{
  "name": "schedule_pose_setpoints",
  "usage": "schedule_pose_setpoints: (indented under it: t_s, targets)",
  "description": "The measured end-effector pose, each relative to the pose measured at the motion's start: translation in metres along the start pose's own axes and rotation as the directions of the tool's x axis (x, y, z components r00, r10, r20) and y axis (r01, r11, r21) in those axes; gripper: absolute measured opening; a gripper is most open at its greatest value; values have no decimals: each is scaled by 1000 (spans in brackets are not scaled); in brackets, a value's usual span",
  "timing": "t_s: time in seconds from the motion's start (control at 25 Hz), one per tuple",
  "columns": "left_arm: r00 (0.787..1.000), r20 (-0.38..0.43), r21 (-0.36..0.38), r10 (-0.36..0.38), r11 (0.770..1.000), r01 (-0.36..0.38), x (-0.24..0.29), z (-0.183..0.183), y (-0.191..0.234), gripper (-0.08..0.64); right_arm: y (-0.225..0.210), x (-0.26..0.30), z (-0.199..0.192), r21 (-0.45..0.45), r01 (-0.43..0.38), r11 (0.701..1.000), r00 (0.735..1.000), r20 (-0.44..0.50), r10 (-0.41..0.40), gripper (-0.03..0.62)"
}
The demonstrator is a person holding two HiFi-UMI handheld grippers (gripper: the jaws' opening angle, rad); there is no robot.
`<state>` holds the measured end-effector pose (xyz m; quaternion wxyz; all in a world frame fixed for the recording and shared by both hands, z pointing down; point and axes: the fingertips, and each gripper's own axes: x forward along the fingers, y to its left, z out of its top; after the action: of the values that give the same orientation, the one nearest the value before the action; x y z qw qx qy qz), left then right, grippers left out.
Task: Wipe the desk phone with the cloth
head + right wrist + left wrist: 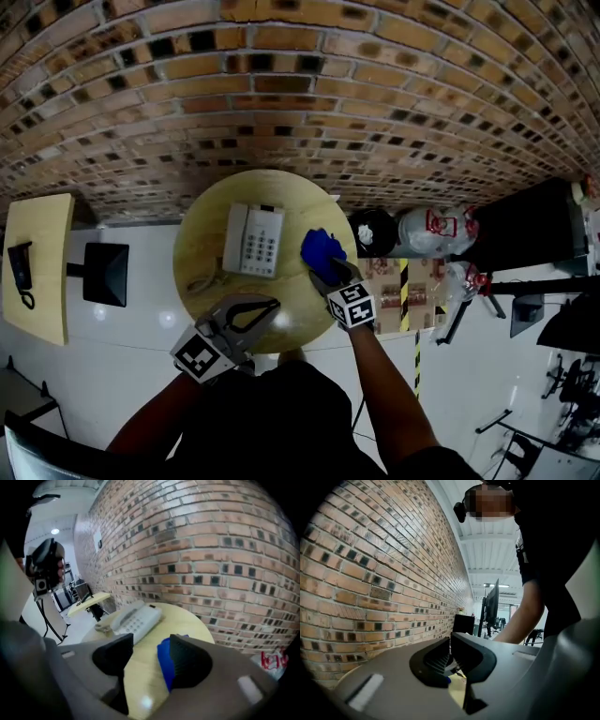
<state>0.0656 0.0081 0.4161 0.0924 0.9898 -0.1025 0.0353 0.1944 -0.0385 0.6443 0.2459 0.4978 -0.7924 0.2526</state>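
Near the table (202,234) edge, blue cloth (322,249) beside phone (253,240)

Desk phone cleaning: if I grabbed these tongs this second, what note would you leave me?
Left tongs: shut, empty, near the table's front edge.
Right tongs: open, crumpled blue cloth against one jaw, not clamped.
White push-button desk phone: on the round pale wooden table, left of the cloth, apart from it.
Done: cloth not yet on the phone.
Left: grip the cloth, wipe the phone.
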Motion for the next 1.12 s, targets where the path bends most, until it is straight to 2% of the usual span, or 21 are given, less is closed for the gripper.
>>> schedule_pose_setpoints:
  t_s: [0.24, 0.52, 0.72, 0.88, 0.92, 1.12]
  targets:
    - [999, -23, -29, 24, 999, -24, 22, -12, 7, 8, -54, 47, -38, -6, 16, 1000, 990, -141, -16, 233]
    - [995, -63, -62, 80, 995, -84, 15, -30, 14, 8, -78, 88, -73, -7, -5, 1000, 958, -286, 3, 233]
    - [993, -62, -69, 101, 992, -106, 9, -32, 18, 8, -76, 93, -75, 5, -2, 1000, 956, -294, 4, 219]
    - [994, -65, -64, 90, 994, -94, 8, -35, 14, 8, -62, 92, -79, 7, -38, 999, 946, -321, 38, 98]
    - [995, -51, -64, 88, 994, -91, 7, -32, 13, 8, -59, 92, -79, 8, -39, 999, 946, -320, 40, 87]
    - [996, -39, -61, 85, 994, -87, -4, -28, 7, 8, -33, 81, -64, 5, -57, 998, 966, -252, 57, 81]
